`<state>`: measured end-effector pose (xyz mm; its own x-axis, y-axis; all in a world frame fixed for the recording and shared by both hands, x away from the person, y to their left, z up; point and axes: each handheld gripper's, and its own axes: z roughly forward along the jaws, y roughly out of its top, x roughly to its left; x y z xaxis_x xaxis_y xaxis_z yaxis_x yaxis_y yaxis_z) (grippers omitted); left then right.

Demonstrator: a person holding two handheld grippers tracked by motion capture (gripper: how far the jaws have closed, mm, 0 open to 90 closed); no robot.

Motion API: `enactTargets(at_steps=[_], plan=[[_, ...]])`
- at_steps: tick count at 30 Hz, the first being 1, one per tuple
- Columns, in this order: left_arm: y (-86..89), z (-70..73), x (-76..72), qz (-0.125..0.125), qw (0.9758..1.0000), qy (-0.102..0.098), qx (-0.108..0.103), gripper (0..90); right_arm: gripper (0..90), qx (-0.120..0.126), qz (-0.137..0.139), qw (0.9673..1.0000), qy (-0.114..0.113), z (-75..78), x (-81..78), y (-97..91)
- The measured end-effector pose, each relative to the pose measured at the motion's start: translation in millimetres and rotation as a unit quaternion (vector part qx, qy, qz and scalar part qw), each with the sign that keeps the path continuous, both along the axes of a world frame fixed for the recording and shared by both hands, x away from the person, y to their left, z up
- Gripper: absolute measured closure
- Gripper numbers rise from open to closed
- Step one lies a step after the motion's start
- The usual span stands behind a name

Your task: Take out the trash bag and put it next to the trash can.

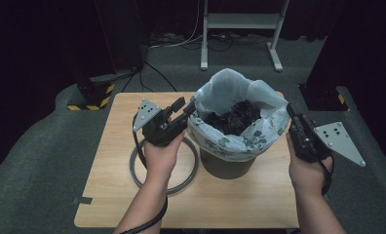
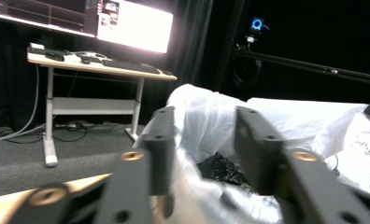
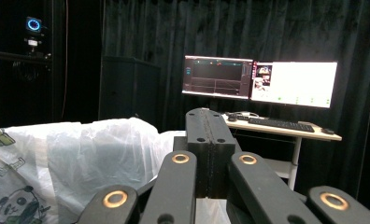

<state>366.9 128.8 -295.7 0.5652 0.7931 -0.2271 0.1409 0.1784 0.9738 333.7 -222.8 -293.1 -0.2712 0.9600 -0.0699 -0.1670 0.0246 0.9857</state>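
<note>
Take the bin as your landmark: it stands toward the far right of the table, and the white printed bag lining it is folded out over its rim, dark rubbish showing inside. Your left gripper sits just left of the bin, jaws parted about halfway around the bag's near-left edge (whether the pads actually press the plastic I cannot tell). Your right gripper hangs just off the bin's right side, jaws closed flat together on nothing. The left hand is the nearer one, wrist level, jaws pointing into the bag's rim. A metal ring lies left of the bin.
</note>
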Motion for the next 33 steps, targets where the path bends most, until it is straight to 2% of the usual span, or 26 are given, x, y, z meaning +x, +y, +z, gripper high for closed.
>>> enactTargets(at_steps=[1, 3, 5, 7, 8, 9, 10, 11, 12, 13, 15, 16, 19, 20, 21, 24, 25, 26, 27, 28, 31, 32, 33], plan=[[-2.2, 2.0, 2.6, 0.003, 0.9999, -0.001, 0.01, 51.2, 90.0, 0.0, 0.0, 1.0, 0.0, 0.0, 0.0, 0.0], [-5.7, 4.2, 10.2, 0.018, 0.9993, 0.004, 0.034, 43.0, 90.0, -0.002, 0.001, 1.0, 0.0, -1.1, 0.2, 0.5], [-6.9, 2.5, 21.1, 0.032, 0.9981, 0.034, 0.039, 37.9, 90.0, -0.001, 0.001, 1.0, 0.002, -2.4, -0.1, 0.7], [-6.1, -1.4, 32.7, 0.033, 0.9959, 0.076, 0.037, 38.2, 90.0, -0.002, 0.0, 1.0, 0.002, -4.1, -0.1, 0.1], [-5.2, -4.0, 37.4, 0.028, 0.9943, 0.095, 0.039, 45.9, 90.0, -0.002, 0.0, 1.0, 0.005, -6.0, 0.5, -0.8], [-4.2, -6.4, 41.8, 0.025, 0.9918, 0.118, 0.043, 45.9, 90.0, -0.002, 0.0, 1.0, 0.005, -6.0, 0.5, -0.8], [-3.4, -9.2, 45.4, 0.012, 0.9904, 0.133, 0.035, 51.2, 90.0, -0.003, 0.001, 1.0, 0.007, -6.9, 1.0, -1.4], [-3.2, -11.4, 48.1, 0.005, 0.9892, 0.143, 0.032, 55.0, 90.0, -0.004, 0.001, 1.0, 0.009, -7.9, 1.9, -2.1], [-4.4, -12.9, 49.7, 0.0, 0.9885, 0.147, 0.034, 63.9, 90.0, -0.003, 0.001, 0.9999, 0.012, -8.8, 2.9, -2.5], [-5.4, -13.3, 49.7, 0.001, 0.9892, 0.141, 0.038, 70.1, 90.0, -0.003, 0.0, 0.9999, 0.014, -9.5, 3.9, -3.0], [-6.7, -11.3, 47.1, 0.02, 0.9911, 0.125, 0.04, 79.8, 90.0, -0.002, -0.001, 0.9998, 0.02, -10.7, 6.1, -3.8], [-6.5, -9.9, 46.1, 0.017, 0.9921, 0.119, 0.038, 89.5, 90.0, -0.003, -0.003, 0.9997, 0.022, -11.0, 7.6, -4.4], [-10.0, -7.1, 43.0, 0.022, 0.9939, 0.097, 0.048, 89.7, 86.9, -0.001, 0.0, 0.9994, 0.034, -10.5, 10.1, -4.9], [-11.5, -6.8, 40.9, 0.023, 0.9946, 0.088, 0.049, 89.8, 78.1, 0.002, -0.001, 0.9991, 0.042, -9.8, 12.8, -6.0], [-11.5, -6.8, 40.9, 0.023, 0.9946, 0.088, 0.049, 89.8, 78.1, 0.002, -0.001, 0.9991, 0.042, -9.8, 12.8, -6.0], [-11.7, -7.8, 39.4, 0.026, 0.9954, 0.08, 0.045, 89.7, 60.5, 0.009, -0.003, 0.9978, 0.066, -8.5, 19.4, -7.2], [-11.5, -8.3, 39.3, 0.025, 0.9957, 0.077, 0.045, 89.8, 55.5, 0.009, -0.008, 0.9969, 0.078, -8.7, 23.2, -7.2], [-11.9, -8.6, 38.5, 0.026, 0.9959, 0.075, 0.044, 89.8, 49.8, 0.018, -0.019, 0.9943, 0.103, -10.1, 31.3, -8.7], [-11.8, -9.0, 38.0, 0.026, 0.9961, 0.072, 0.044, 89.8, 49.8, 0.018, -0.019, 0.9943, 0.103, -10.1, 31.3, -8.7], [-11.4, -9.4, 37.7, 0.026, 0.9963, 0.07, 0.041, 89.8, 51.7, 0.021, -0.016, 0.9929, 0.116, -10.9, 35.2, -10.1], [-9.9, -10.5, 37.3, 0.025, 0.9971, 0.066, 0.03, 89.8, 71.0, 0.008, 0.003, 0.9876, 0.157, -12.9, 45.9, -9.9], [-10.0, -10.8, 36.8, 0.025, 0.9975, 0.061, 0.027, 89.8, 82.8, 0.004, -0.001, 0.987, 0.161, -13.4, 47.8, -8.8], [-10.0, -10.8, 35.9, 0.026, 0.9978, 0.056, 0.024, 89.8, 89.3, 0.002, -0.011, 0.9879, 0.155, -13.3, 47.7, -7.5]])
